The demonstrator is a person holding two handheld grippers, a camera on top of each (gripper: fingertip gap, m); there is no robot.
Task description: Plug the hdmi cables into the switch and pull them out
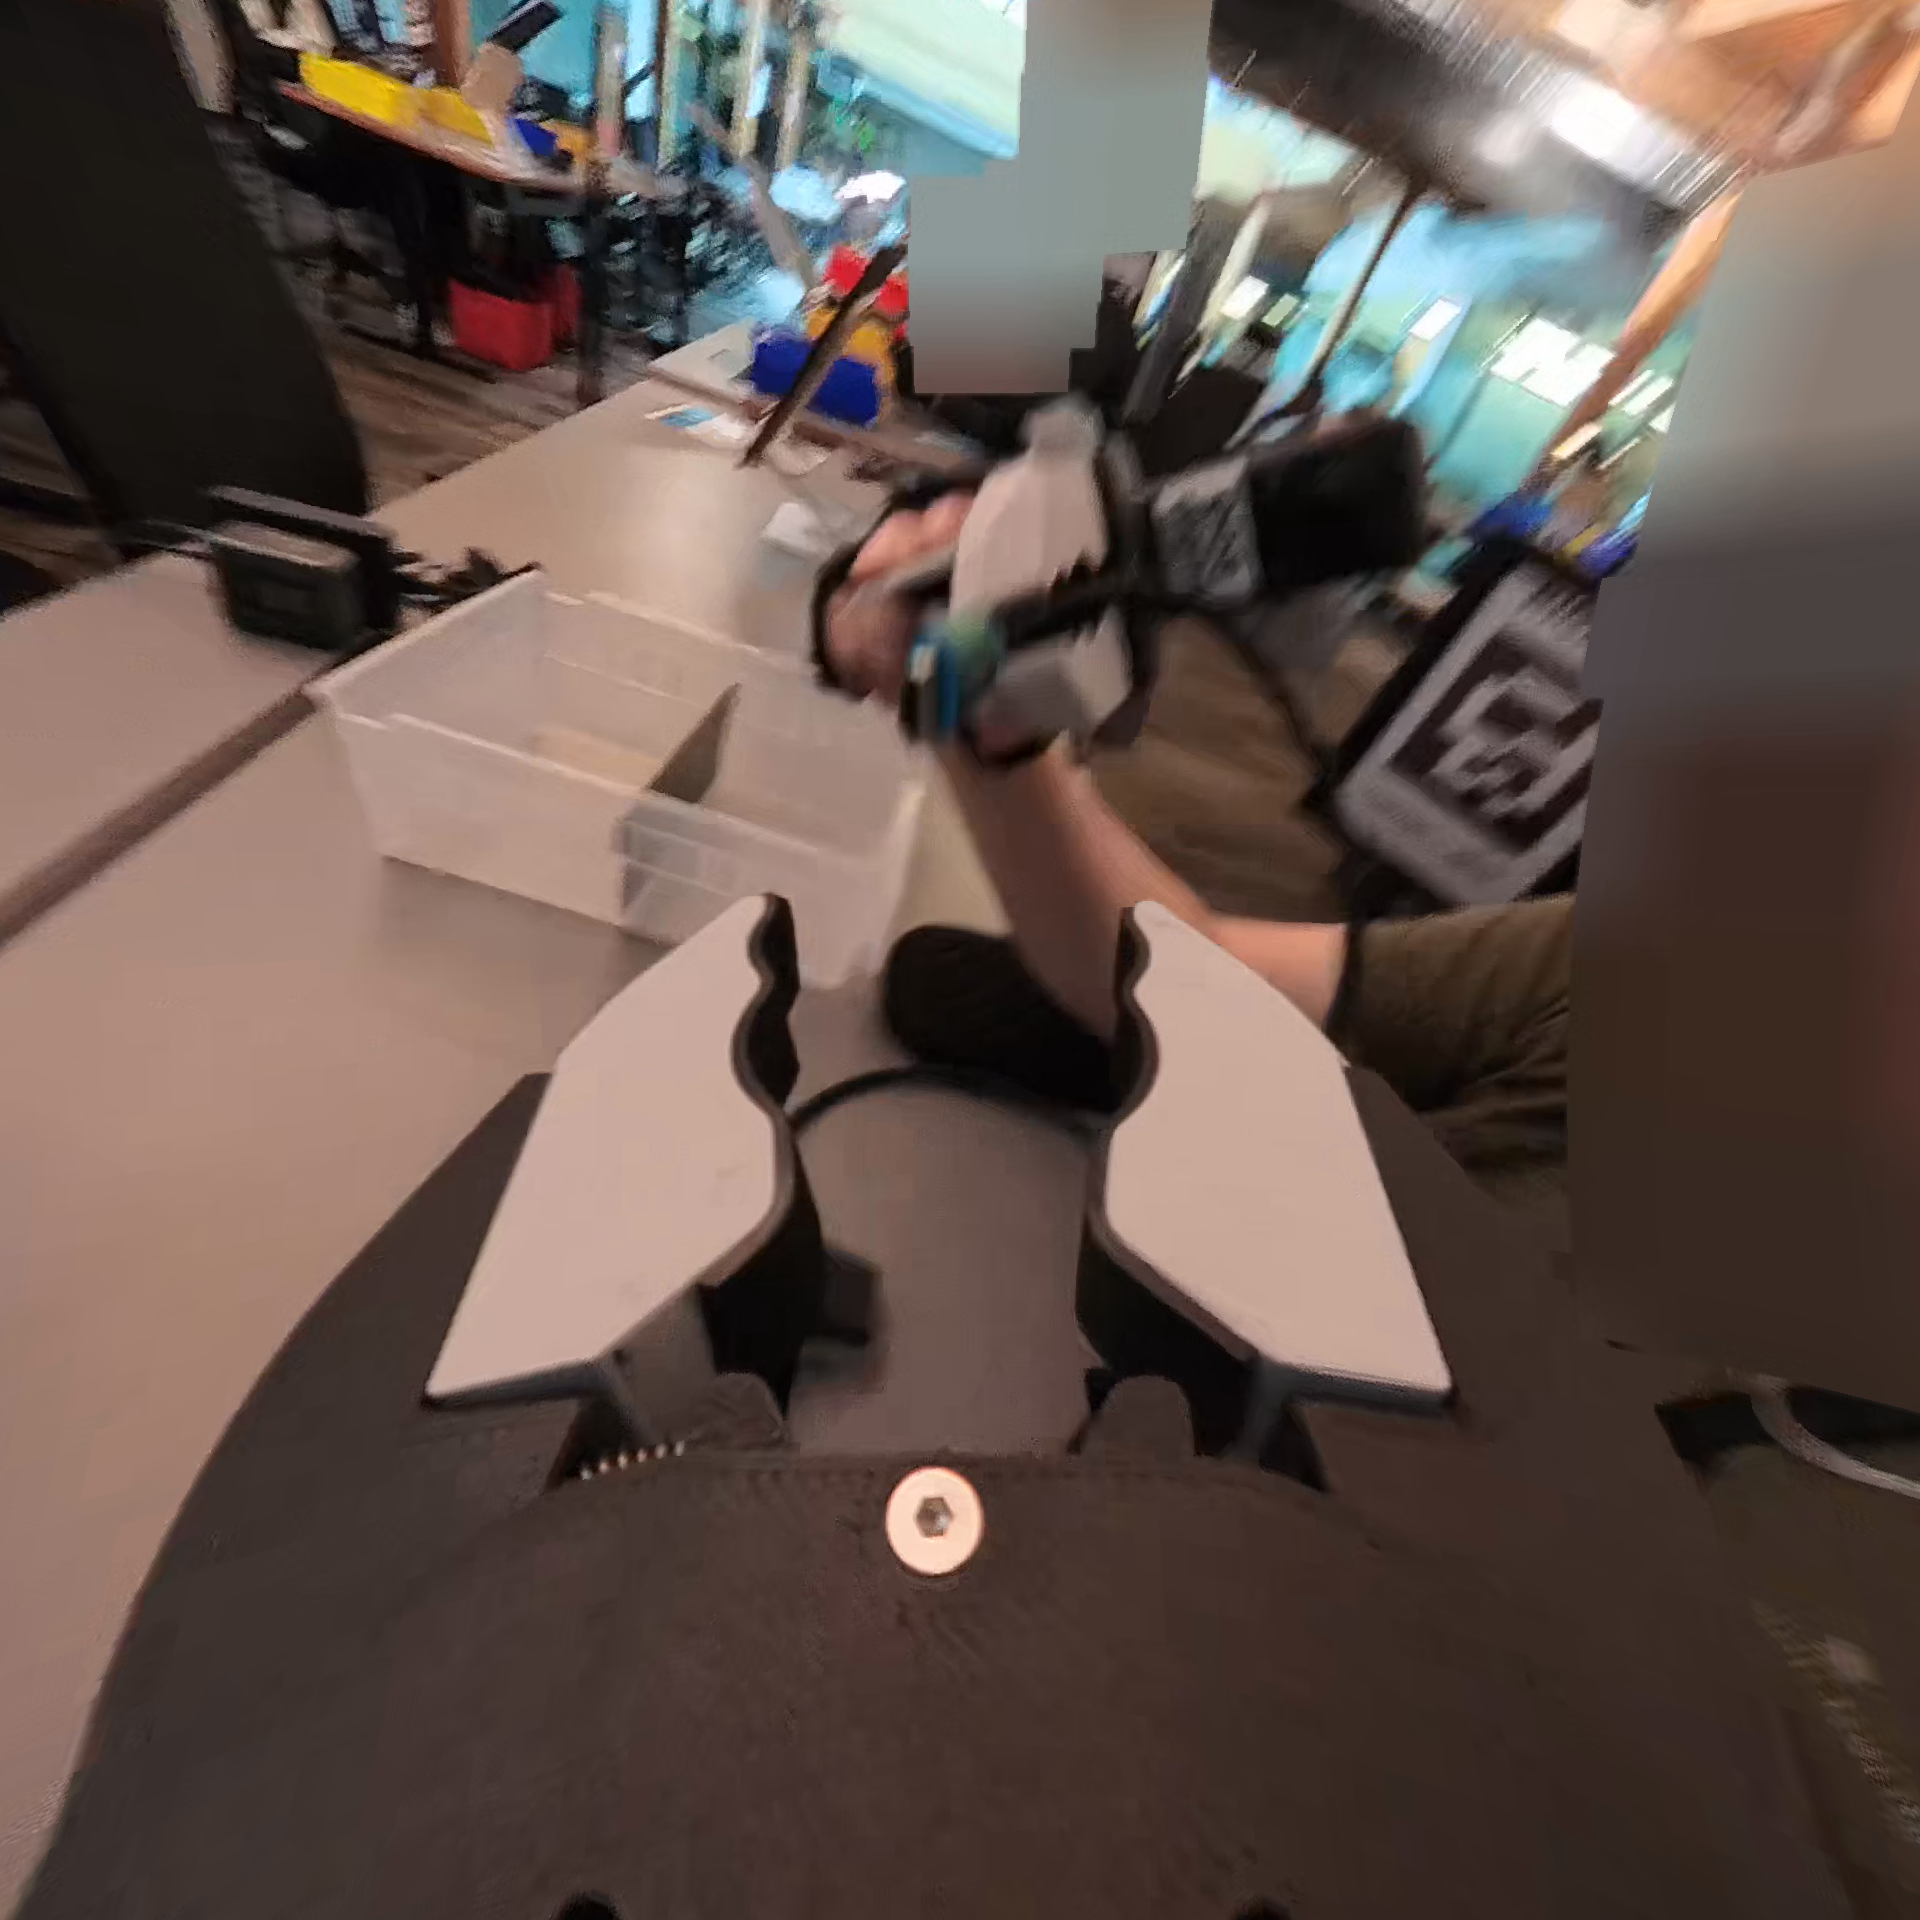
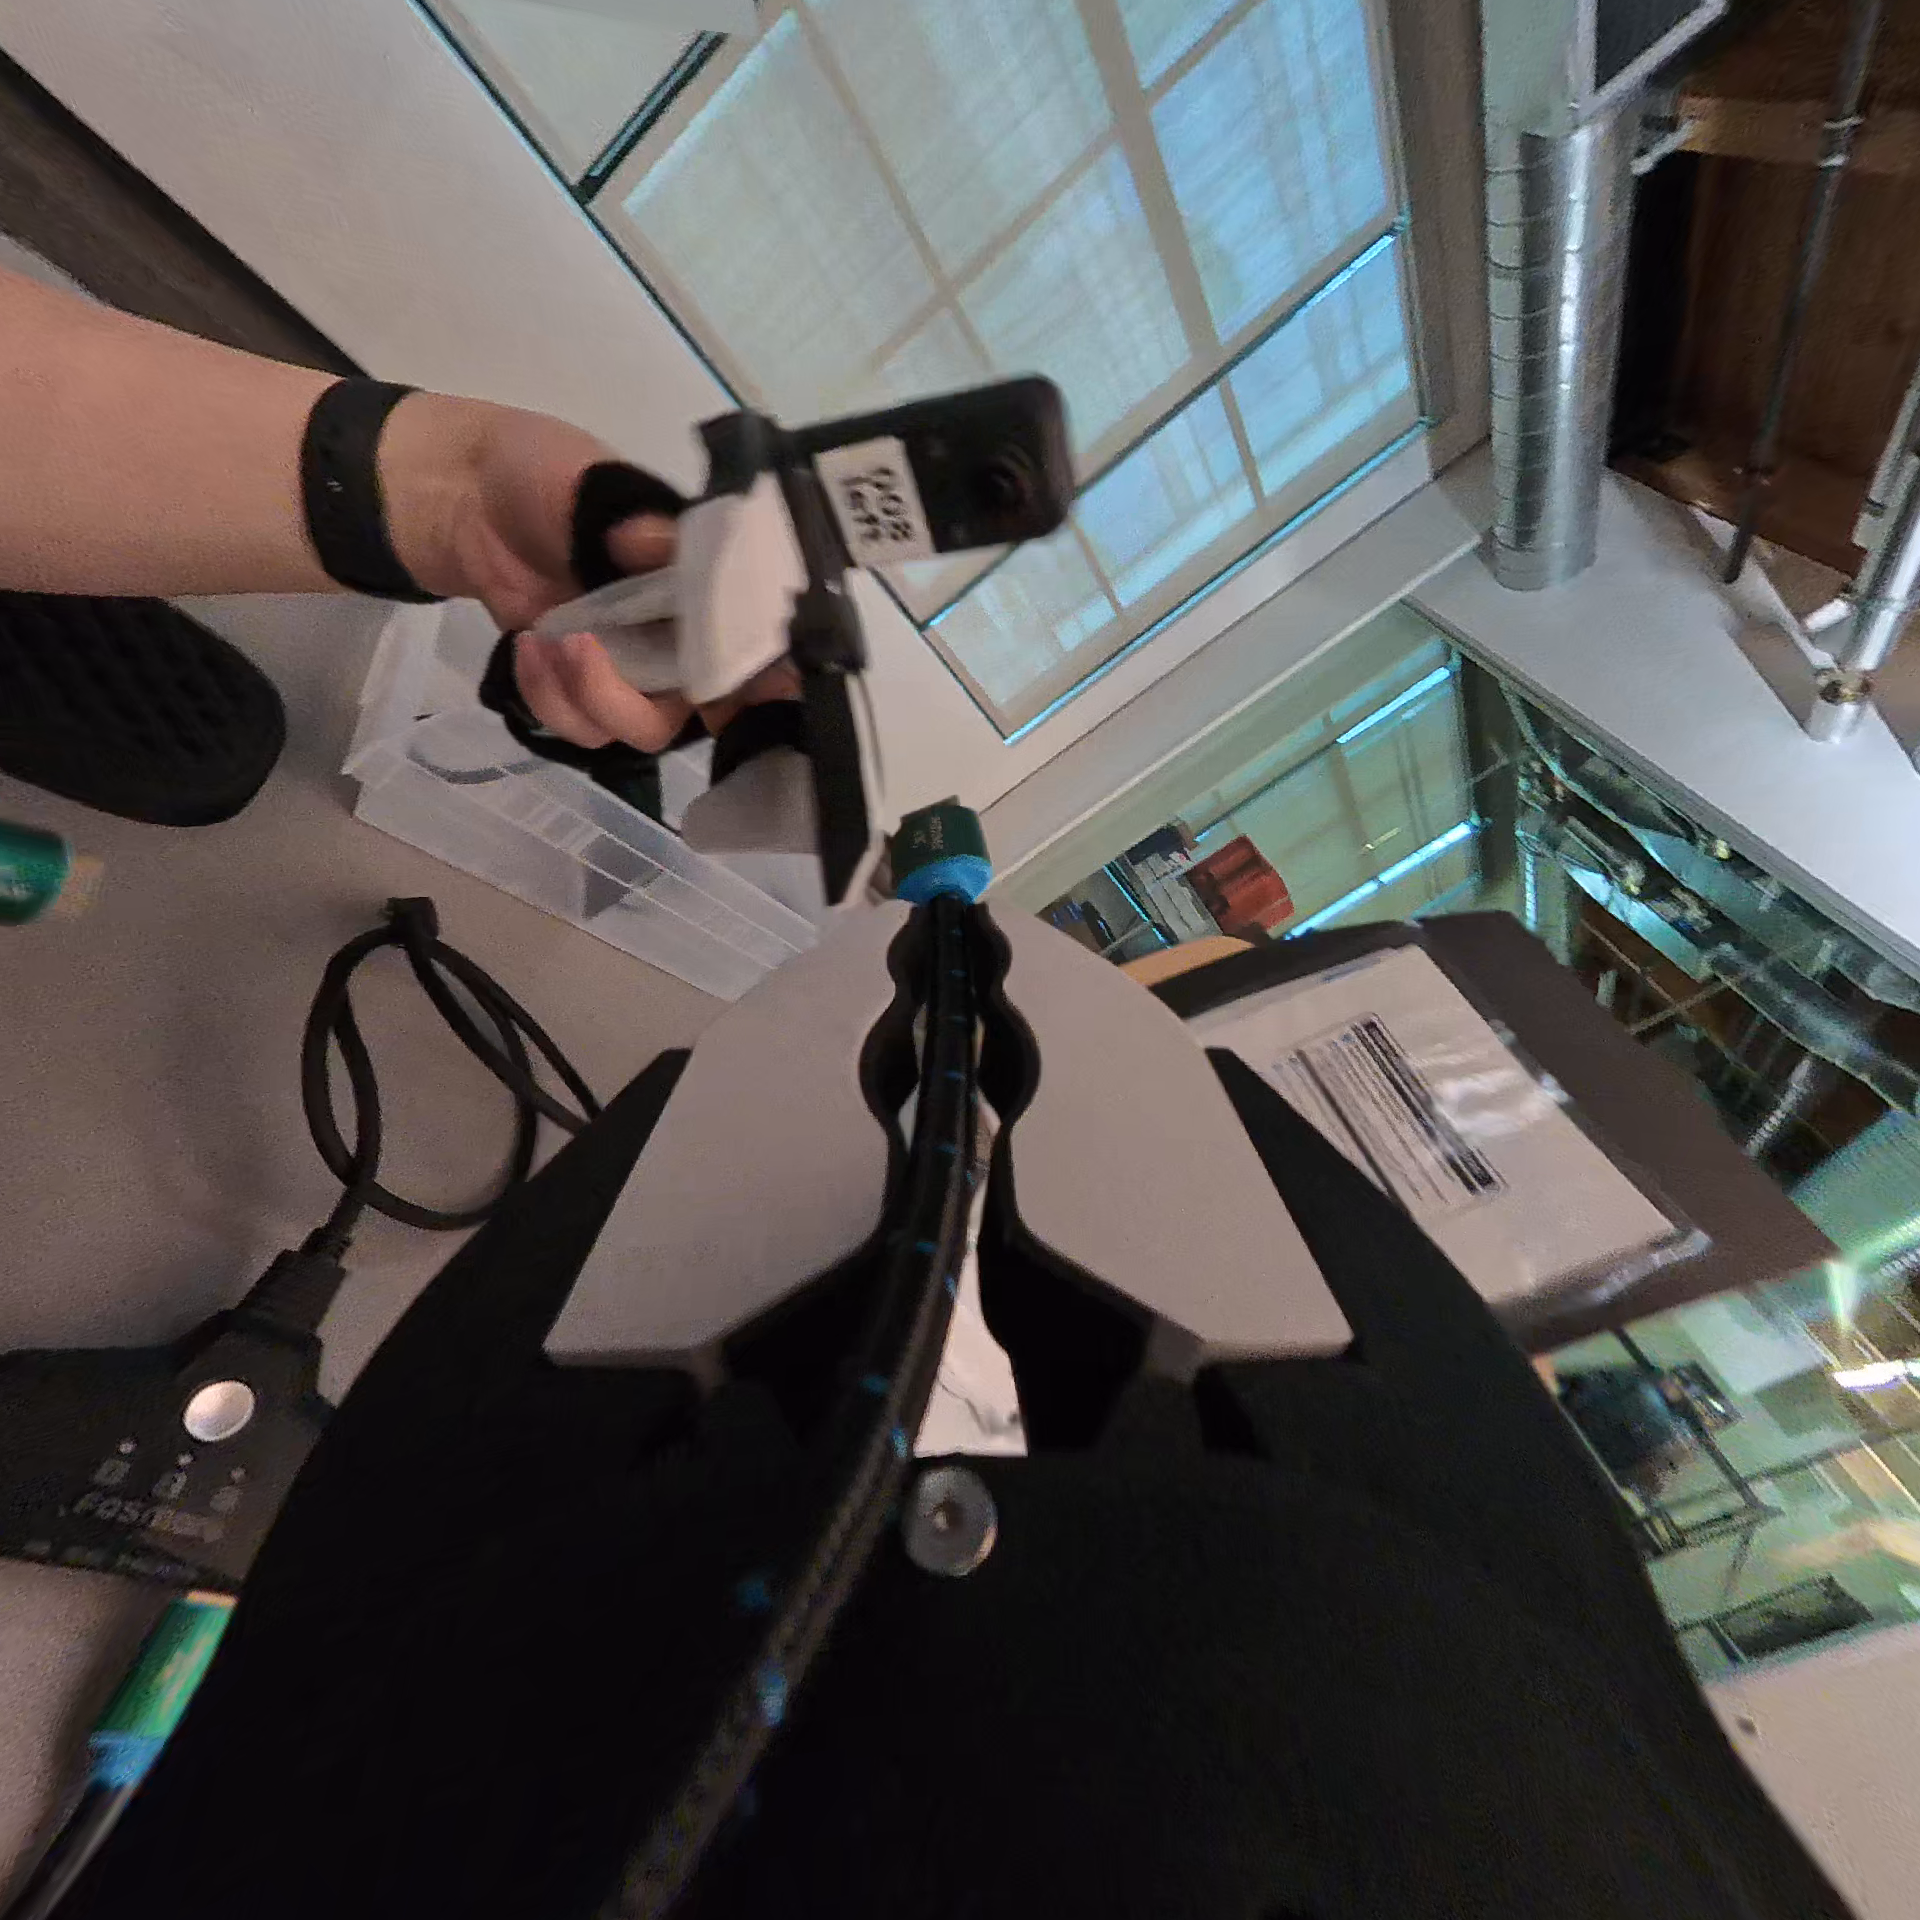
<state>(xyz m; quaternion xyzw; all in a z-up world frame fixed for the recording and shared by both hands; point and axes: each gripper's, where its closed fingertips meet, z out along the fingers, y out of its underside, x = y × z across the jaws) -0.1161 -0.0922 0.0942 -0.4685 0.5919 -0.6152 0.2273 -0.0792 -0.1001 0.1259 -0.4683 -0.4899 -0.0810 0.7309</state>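
Observation:
In the right wrist view my right gripper (image 2: pixel 940 930) is shut on a black braided HDMI cable (image 2: pixel 940 1143), just behind its green plug with a blue collar (image 2: pixel 935 847). It holds the plug up in the air, pointing away. The black HDMI switch (image 2: pixel 156 1455) lies on the table at lower left with a black cable (image 2: pixel 301 1278) plugged into it. Another green plug (image 2: pixel 166 1683) lies near the switch. My left gripper (image 1: pixel 951 935) is open and empty above the table. The right gripper (image 1: pixel 997 634) also shows in the left wrist view, raised, with the plug (image 1: pixel 945 665).
A clear plastic divided bin (image 1: pixel 623 758) stands on the grey table (image 1: pixel 208 1039); it also shows in the right wrist view (image 2: pixel 582 842). A coiled black cable (image 2: pixel 416 1060) lies by the switch. A black padded object (image 1: pixel 987 1008) lies ahead of the left gripper. A black device (image 1: pixel 291 582) sits at far left.

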